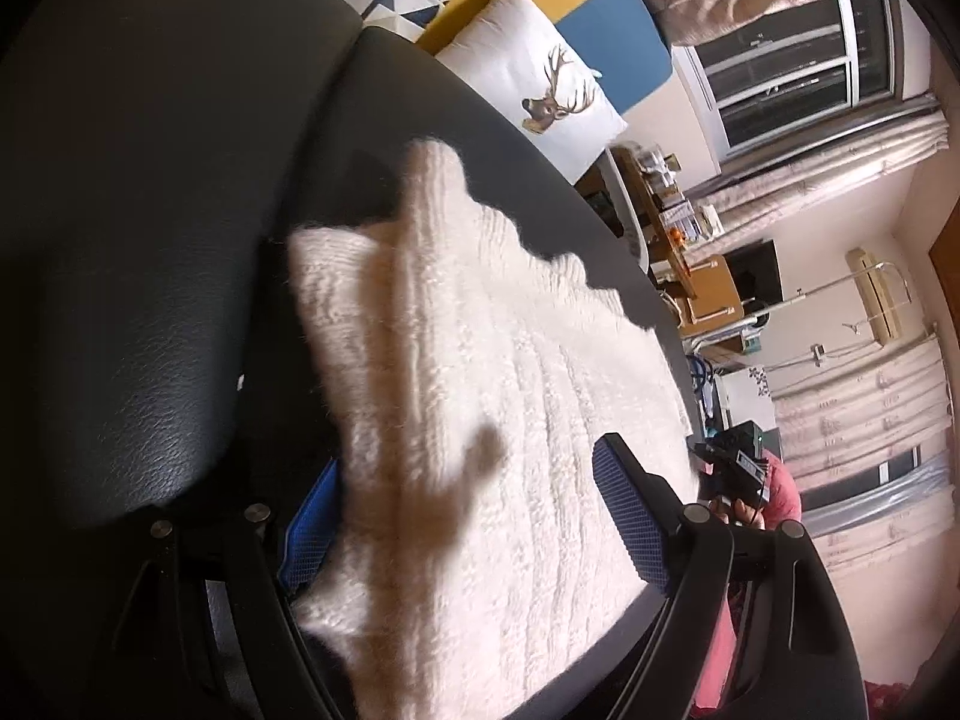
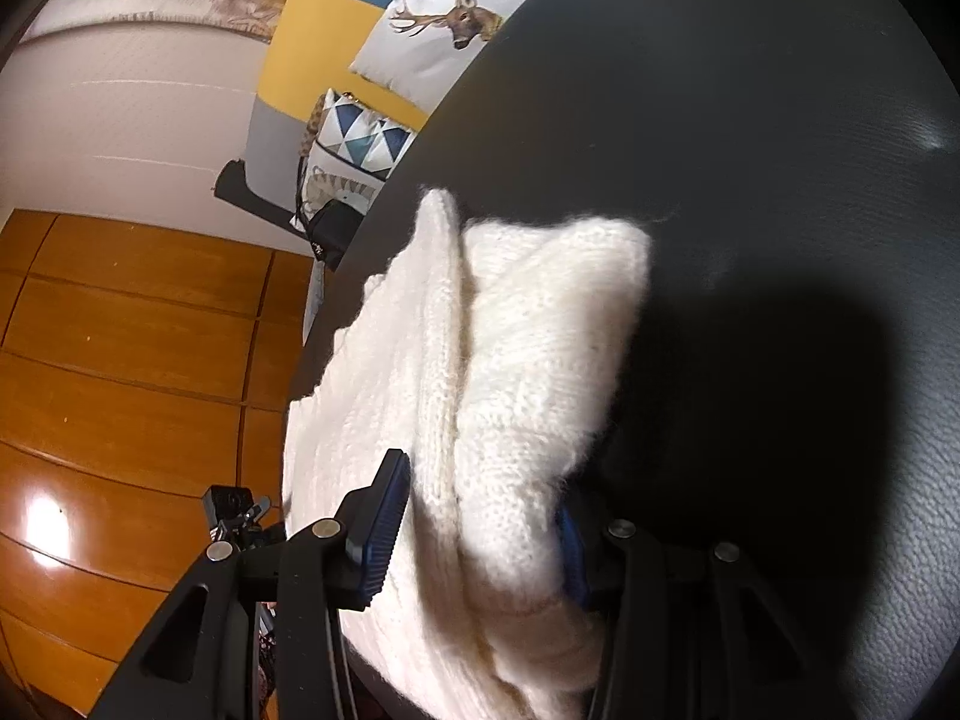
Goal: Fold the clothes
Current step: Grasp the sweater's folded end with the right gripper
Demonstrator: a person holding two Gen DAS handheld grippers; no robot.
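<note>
A white fluffy knit sweater [image 1: 480, 330] lies folded on a black leather cushion [image 1: 150, 240]. My left gripper [image 1: 468, 462] is turned on its side. Its blue pads [image 1: 630, 516] sit one under and one over the thick fold, wide apart and shut on it. In the right wrist view the same sweater [image 2: 528, 330] bulges between the blue pads [image 2: 384, 528] of my right gripper [image 2: 480, 483], which is shut on its folded edge. Each gripper shows small in the other's view: the right one [image 1: 732, 468] held in a hand, and the left one [image 2: 234, 510].
The black cushion [image 2: 750, 120] spreads wide around the sweater. Beyond it lie a stag-print pillow [image 1: 540, 78] and a triangle-pattern pillow [image 2: 360, 144]. Farther off are a wooden wardrobe [image 2: 132, 360], a cluttered desk [image 1: 672, 210], curtains and a window [image 1: 798, 60].
</note>
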